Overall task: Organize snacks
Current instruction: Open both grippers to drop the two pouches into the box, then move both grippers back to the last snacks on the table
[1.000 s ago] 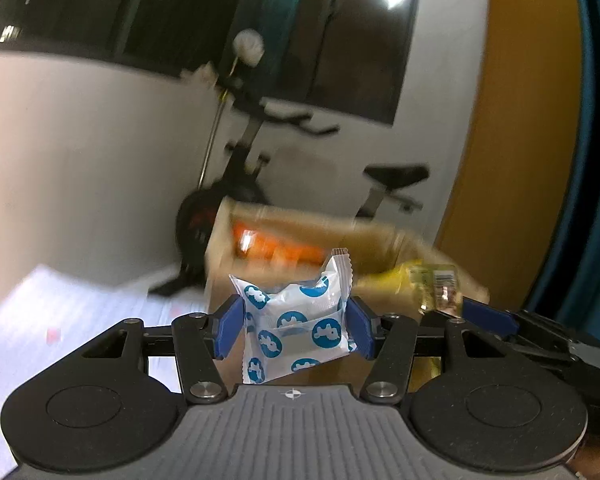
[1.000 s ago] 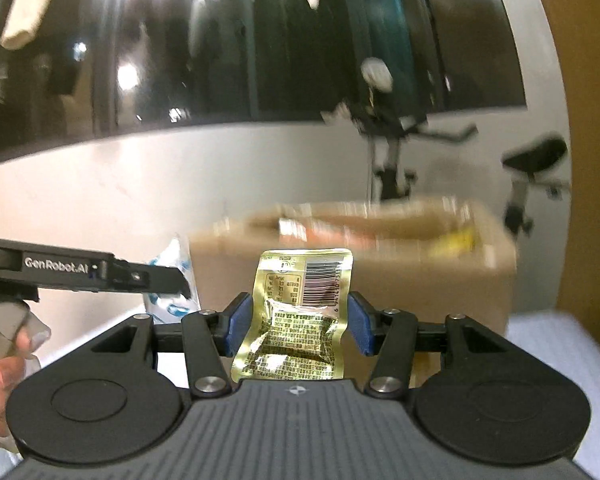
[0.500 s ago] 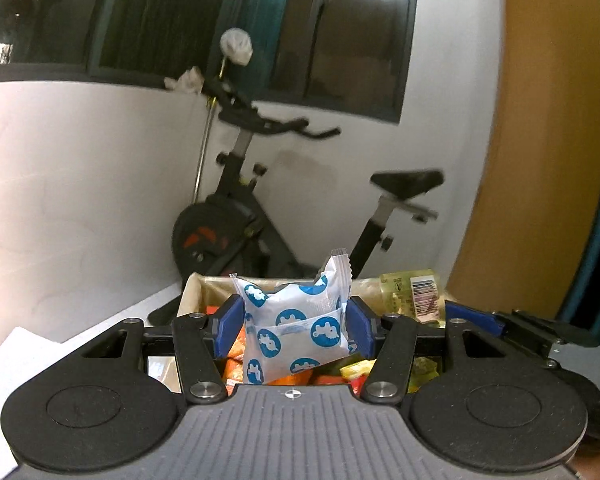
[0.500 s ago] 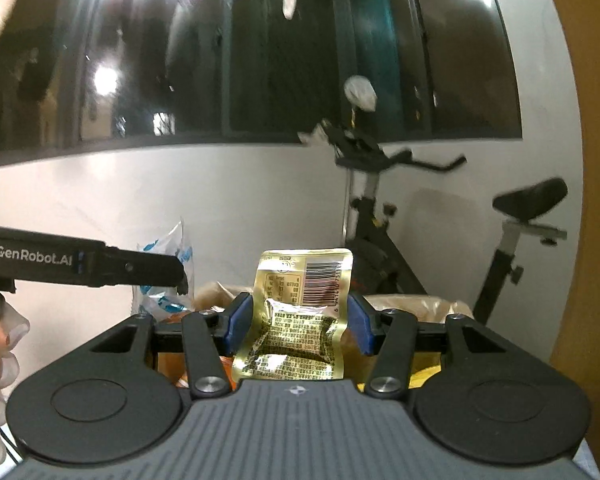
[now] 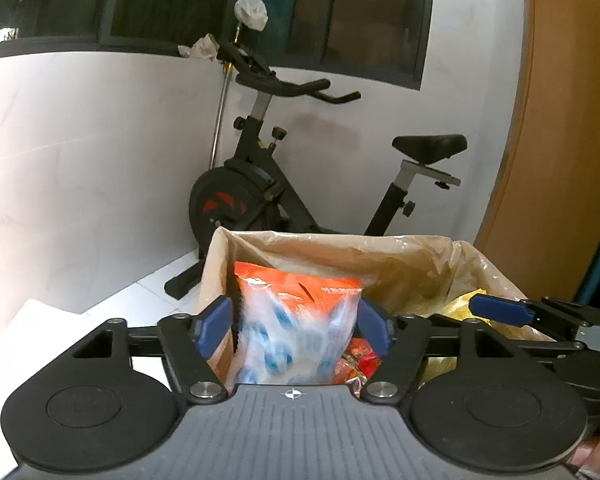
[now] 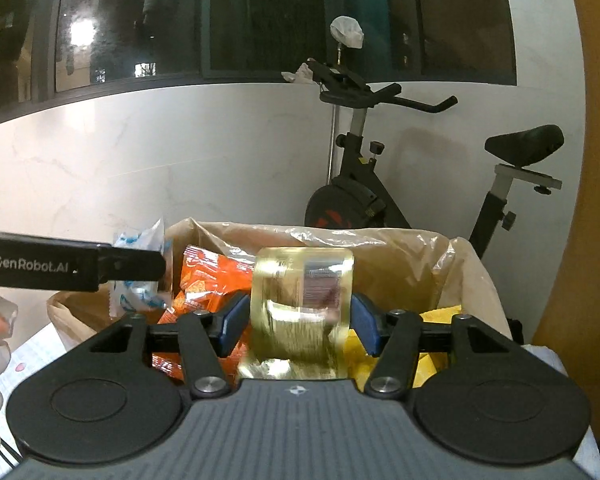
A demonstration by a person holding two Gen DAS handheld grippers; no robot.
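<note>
My left gripper (image 5: pixel 293 326) is open above the plastic-lined cardboard box (image 5: pixel 340 246). The white packet with blue dots (image 5: pixel 295 342) is blurred between its spread fingers, dropping out of them. My right gripper (image 6: pixel 297 322) is also open over the same box (image 6: pixel 400 252), and the gold snack packet (image 6: pixel 300 312) is blurred between its fingers, falling. Orange snack packets (image 5: pixel 295 286) lie in the box's left side, and yellow packets (image 6: pixel 432 318) in its right side. The left gripper's arm (image 6: pixel 71 266) and the white packet (image 6: pixel 139 268) show at the left of the right wrist view.
A black exercise bike (image 5: pixel 259 184) stands behind the box against the white wall (image 5: pixel 79 152). An orange wall panel (image 5: pixel 560 120) is to the right. White padding (image 5: pixel 31 328) covers the surface left of the box. The right gripper's finger (image 5: pixel 500 314) shows over the box's right side.
Both grippers have moved forward over the box and opened. The white packet and the gold packet, held firmly before, are now loose and blurred as they drop.
</note>
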